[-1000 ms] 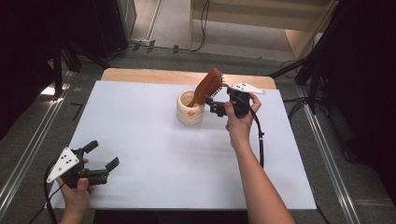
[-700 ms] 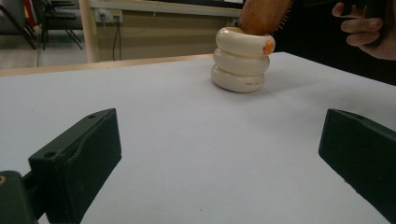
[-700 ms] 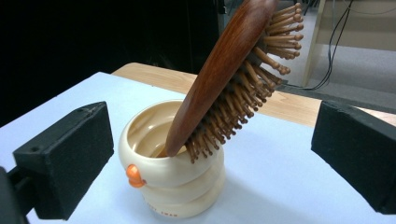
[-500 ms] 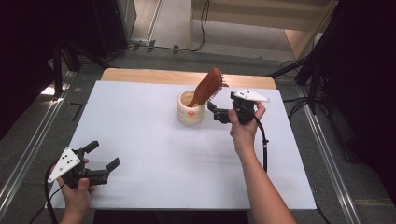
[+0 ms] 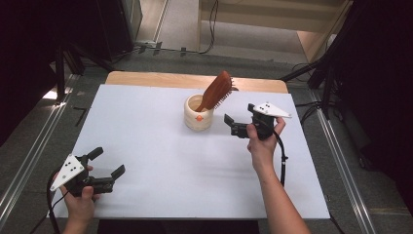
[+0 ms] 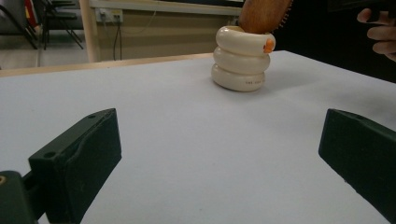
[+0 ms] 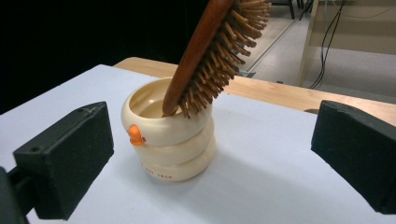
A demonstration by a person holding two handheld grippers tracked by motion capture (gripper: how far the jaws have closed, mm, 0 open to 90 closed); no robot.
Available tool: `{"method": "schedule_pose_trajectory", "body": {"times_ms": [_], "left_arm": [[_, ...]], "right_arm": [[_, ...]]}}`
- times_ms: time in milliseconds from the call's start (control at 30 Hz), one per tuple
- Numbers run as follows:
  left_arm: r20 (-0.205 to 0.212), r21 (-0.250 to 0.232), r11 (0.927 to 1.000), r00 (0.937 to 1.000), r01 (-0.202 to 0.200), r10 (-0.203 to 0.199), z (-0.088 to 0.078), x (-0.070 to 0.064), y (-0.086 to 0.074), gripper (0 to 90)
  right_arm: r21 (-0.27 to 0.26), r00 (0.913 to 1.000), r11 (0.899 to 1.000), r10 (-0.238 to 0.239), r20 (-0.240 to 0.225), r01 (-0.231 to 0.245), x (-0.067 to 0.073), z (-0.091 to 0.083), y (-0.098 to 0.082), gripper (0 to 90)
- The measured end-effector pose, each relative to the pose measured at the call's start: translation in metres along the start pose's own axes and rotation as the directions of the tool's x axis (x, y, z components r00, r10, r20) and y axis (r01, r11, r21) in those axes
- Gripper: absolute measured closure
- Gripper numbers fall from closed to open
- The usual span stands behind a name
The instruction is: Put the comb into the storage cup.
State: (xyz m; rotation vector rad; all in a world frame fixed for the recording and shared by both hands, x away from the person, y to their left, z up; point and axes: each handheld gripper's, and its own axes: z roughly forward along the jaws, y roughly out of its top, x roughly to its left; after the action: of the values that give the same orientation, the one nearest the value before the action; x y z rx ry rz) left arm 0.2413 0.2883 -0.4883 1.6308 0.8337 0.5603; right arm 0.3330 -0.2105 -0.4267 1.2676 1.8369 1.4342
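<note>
A cream ringed cup (image 5: 198, 113) with a small orange mark stands at the back middle of the white table (image 5: 160, 146). A brown wooden hairbrush (image 5: 216, 90) leans in it, handle down, bristle head up and to the right. My right gripper (image 5: 233, 126) is open just right of the cup, apart from it. In the right gripper view the cup (image 7: 168, 140) and brush (image 7: 210, 46) sit ahead between wide jaws of my right gripper (image 7: 210, 158). My left gripper (image 5: 108, 162) is open and empty near the front left corner; from the left gripper (image 6: 217, 158) the cup (image 6: 240, 58) is far ahead.
A wooden strip (image 5: 146, 79) runs along the table's far edge. Cables trail from both grippers. The other hand's fingers (image 6: 378, 28) show at the top right of the left gripper view. Dark floor and metal rails surround the table.
My right gripper has drawn back from the brush and cup, toward the right and nearer the person, staying open. The brush stays leaning in the cup. The left gripper has not moved.
</note>
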Motion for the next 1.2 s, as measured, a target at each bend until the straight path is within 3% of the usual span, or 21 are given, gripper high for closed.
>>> {"method": "schedule_pose_trajectory", "body": {"times_ms": [400, 600, 733, 1200], "left_arm": [[-0.001, 0.000, 1.0000, 1.0000, -0.001, 0.001, 0.000, 0.000, 0.000, 0.0], [-0.003, 0.004, 1.0000, 1.0000, -0.004, 0.004, 0.000, -0.001, 0.000, 0.0], [-0.004, 0.003, 1.0000, 1.0000, -0.004, 0.004, 0.000, -0.001, 0.000, 0.0], [-0.005, 0.005, 1.0000, 1.0000, -0.007, 0.007, 0.000, -0.001, 0.000, 0.0]], "right_arm": [[-0.022, 0.9995, 0.999, -0.027, 0.016, 0.028, -0.004, -0.024, -0.018, 0.0], [-0.019, 0.9995, 1.000, -0.015, 0.026, 0.016, -0.010, -0.036, -0.030, 0.0], [-0.026, 0.9985, 0.998, -0.051, 0.019, 0.051, -0.012, -0.045, -0.037, 0.0], [-0.042, 0.9992, 0.999, -0.032, 0.024, 0.033, -0.027, -0.074, -0.065, 0.0]]}}
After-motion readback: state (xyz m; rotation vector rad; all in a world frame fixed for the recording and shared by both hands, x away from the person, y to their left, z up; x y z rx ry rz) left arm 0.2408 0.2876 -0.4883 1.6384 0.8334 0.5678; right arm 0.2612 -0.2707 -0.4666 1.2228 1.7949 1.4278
